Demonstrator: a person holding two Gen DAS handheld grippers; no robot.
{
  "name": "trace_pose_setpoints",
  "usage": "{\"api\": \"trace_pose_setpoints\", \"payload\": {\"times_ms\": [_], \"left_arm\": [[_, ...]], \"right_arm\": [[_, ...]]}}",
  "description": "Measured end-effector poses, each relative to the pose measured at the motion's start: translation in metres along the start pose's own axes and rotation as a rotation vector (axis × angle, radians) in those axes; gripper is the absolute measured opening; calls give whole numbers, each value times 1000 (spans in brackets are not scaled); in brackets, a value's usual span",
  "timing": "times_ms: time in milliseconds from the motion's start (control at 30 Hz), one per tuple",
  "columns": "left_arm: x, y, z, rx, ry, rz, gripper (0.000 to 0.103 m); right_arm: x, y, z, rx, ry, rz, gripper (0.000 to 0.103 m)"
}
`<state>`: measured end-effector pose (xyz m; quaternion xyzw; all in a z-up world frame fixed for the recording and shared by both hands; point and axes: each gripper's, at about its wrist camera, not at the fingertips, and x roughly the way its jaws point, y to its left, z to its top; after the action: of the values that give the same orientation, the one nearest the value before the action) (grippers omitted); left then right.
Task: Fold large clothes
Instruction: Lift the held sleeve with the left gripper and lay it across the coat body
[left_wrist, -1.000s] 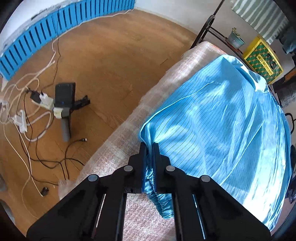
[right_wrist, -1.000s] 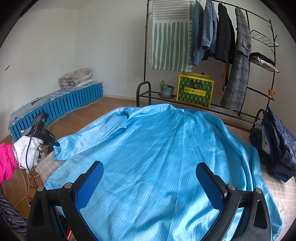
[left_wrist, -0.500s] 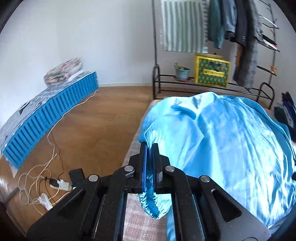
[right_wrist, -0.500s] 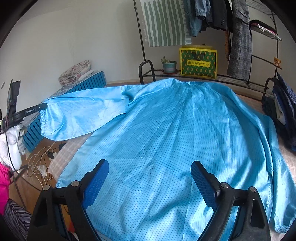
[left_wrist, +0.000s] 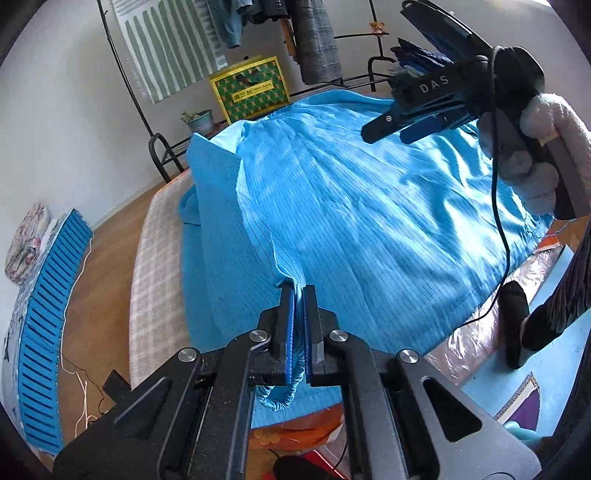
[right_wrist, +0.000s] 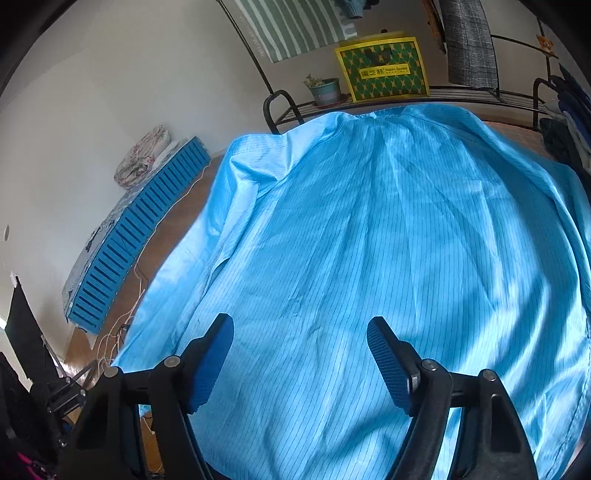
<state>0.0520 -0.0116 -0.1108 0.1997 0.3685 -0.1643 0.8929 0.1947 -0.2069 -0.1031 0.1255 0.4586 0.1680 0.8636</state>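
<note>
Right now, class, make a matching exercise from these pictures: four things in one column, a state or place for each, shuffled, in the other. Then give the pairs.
Things:
1. left claw
2. right claw
3. yellow-green box
4. potted plant

States or places:
A. open above the blue garment
B. on the rack shelf, left of the box
C. shut on the sleeve cuff
D. beneath the hanging clothes

Pairs: 1-C, 2-A, 3-D, 4-B

R gripper (right_wrist: 300, 350) above blue garment (right_wrist: 388, 240)

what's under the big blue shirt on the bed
A checked mattress cover shows past the blue shirt, and a shiny plastic sheet at the near edge. The middle is covered.
</note>
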Motion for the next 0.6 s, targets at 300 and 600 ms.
{"api": "trace_pose_setpoints", "payload": {"times_ms": [300, 600], "left_arm": [[-1, -27, -17, 18, 58, -124, 17], [-22, 73, -27, -486, 10, -316, 56]], "right_arm": [[19, 6, -10, 11, 66, 67, 78], [39, 21, -27, -37, 156, 84, 78]]}}
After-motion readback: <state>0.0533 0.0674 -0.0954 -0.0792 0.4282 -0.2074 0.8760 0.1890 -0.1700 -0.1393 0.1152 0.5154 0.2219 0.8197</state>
